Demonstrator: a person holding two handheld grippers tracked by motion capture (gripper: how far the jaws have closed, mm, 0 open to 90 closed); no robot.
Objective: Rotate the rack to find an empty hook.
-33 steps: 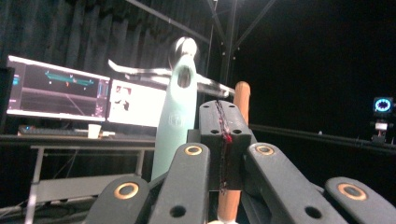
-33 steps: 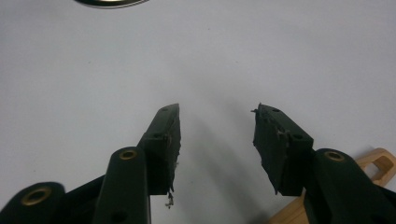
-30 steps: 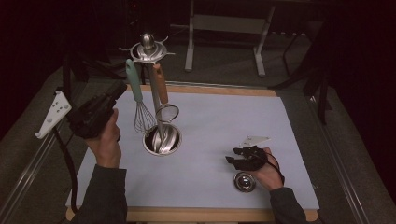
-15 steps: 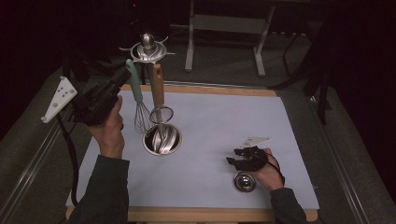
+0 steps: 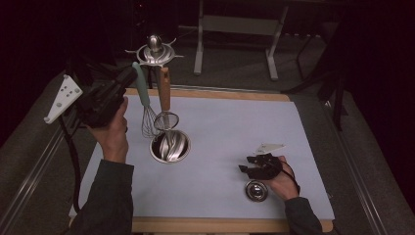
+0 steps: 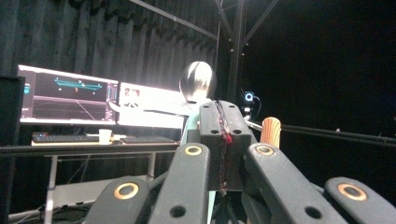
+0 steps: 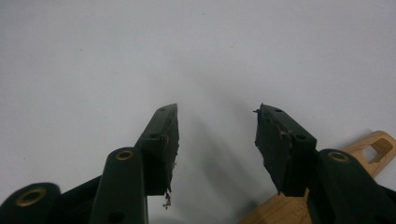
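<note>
My left gripper (image 5: 128, 78) is raised level with the top of the stand (image 5: 154, 51), jaws pressed flat together with nothing between them. The whisk (image 5: 142, 93) hangs by its teal handle directly ahead of the tips. In the left gripper view a strip of that handle (image 6: 190, 126) shows just behind the closed jaws, so they are at it or very near it, though I cannot tell whether they touch. The strainer (image 5: 164, 90) hangs just beyond the whisk on the far side from my gripper, its wooden handle end poking up past the right jaw, and both heads dangle over the steel bowl (image 5: 170, 147) below the tips. I take the step to be getting hold of the whisk handle. For that I would first spread the jaws while clear of the handle, then bring them in on either side of it a little below the hook. I would close squarely on the teal part alone, so the strainer is not pinched or set swinging. After that, a short lift straight up should free it from the hook before I draw it back toward me. A sideways pull could tip the stand. My right gripper (image 5: 252, 165) rests low over the mat (image 5: 235, 122), jaws about half spread and holding nothing, a small metal cup (image 5: 256, 190) just beneath the hand. I would leave it parked there.
</note>
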